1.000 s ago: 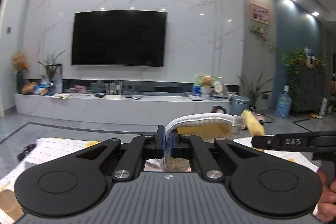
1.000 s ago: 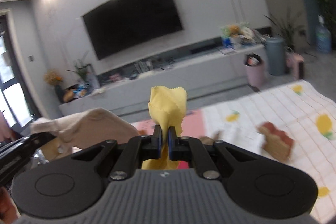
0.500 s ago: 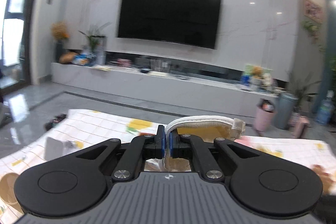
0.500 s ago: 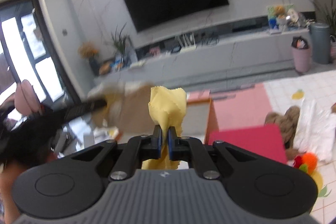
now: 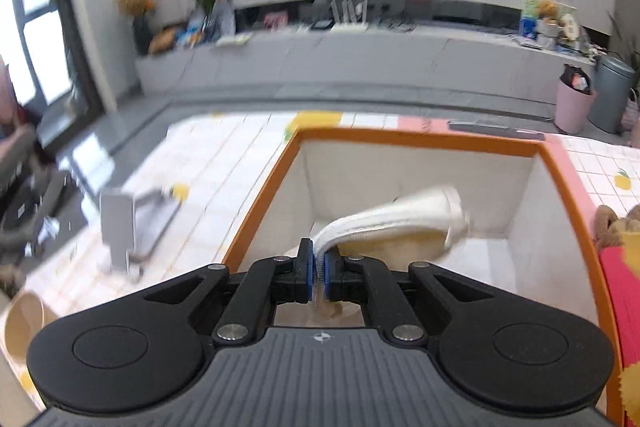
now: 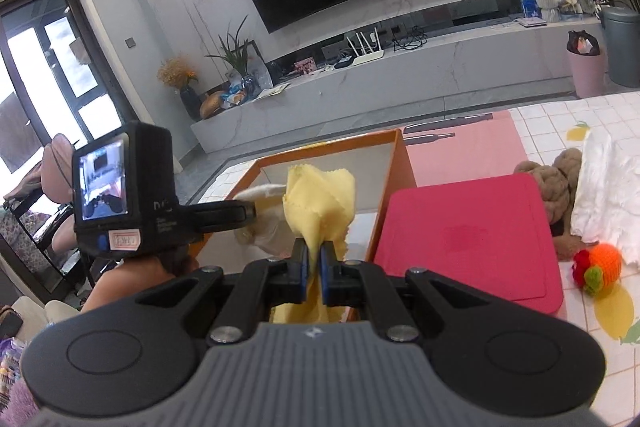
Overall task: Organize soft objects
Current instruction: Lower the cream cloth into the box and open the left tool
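Nearest, in the left wrist view, the left gripper (image 5: pixel 319 269) points down into an open box. Its blue-padded fingers (image 5: pixel 306 267) have just been easing apart, yet a white padded fabric piece (image 5: pixel 394 223) with a stitched edge and a tan underside is pinched between them and hangs above the box floor. The orange-rimmed box (image 5: pixel 420 139) has smooth white inner walls and sits on a white checked cloth printed with lemons that covers the desk (image 5: pixel 224 163).

In the right wrist view, the right gripper (image 6: pixel 314 259) has its fingers closed on a thin yellow cloth (image 6: pixel 320 203) with a zigzag-cut edge, bunched upward like a flower. It hangs at the near edge of the same box, beside the left gripper's camera.

Just right of the box lies a flat red lid (image 6: pixel 468 239), smooth and rounded at the corners. Beyond it rest a brown knitted toy (image 6: pixel 556 183), a crinkled white cloth (image 6: pixel 604 195) and an orange crocheted fruit (image 6: pixel 600 263).

Judged risks: the white piece is stiff and curved, so if let go off-centre it could catch on the rim or stand against a wall rather than lie flat. The two grippers are close together over one box and could knock each other. The light yellow cloth might cling to a pad or drift outside when released.

Farthest back are a low white cabinet and a dark wall television.
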`<act>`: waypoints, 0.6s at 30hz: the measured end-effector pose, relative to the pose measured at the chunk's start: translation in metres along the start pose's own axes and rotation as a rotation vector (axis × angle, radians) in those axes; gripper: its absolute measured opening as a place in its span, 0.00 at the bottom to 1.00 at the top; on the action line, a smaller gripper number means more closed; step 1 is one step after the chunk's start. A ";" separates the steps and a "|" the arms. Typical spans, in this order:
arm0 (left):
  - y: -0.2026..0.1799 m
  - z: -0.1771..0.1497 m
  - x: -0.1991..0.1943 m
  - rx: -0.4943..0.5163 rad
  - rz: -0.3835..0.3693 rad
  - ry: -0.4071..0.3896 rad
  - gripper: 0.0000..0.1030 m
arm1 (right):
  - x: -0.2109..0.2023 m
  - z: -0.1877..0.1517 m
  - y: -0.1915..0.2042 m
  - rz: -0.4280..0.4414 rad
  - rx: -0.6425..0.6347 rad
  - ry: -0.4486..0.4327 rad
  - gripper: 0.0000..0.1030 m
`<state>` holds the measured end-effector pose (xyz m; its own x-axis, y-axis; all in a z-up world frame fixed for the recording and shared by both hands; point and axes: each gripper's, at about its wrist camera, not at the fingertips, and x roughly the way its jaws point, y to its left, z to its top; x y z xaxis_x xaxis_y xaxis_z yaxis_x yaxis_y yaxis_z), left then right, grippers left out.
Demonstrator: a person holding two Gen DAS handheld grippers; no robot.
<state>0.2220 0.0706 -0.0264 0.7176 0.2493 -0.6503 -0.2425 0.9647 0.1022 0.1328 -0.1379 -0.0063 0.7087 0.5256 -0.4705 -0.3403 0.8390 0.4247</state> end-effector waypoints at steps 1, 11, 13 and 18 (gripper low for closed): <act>0.003 -0.001 0.002 -0.010 0.004 0.030 0.19 | 0.000 0.000 0.000 -0.003 0.002 0.001 0.04; -0.005 -0.007 -0.019 0.173 -0.014 0.093 0.81 | 0.001 0.000 0.005 -0.024 -0.003 0.025 0.04; 0.003 -0.004 -0.040 0.170 -0.034 0.064 0.81 | 0.004 0.002 0.004 -0.017 -0.003 0.032 0.04; 0.031 0.010 -0.074 0.097 -0.068 -0.015 0.84 | 0.004 0.004 0.009 -0.013 0.000 0.039 0.04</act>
<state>0.1681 0.0829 0.0327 0.7399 0.1833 -0.6472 -0.1293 0.9830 0.1307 0.1347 -0.1292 -0.0015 0.6882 0.5202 -0.5058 -0.3314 0.8455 0.4186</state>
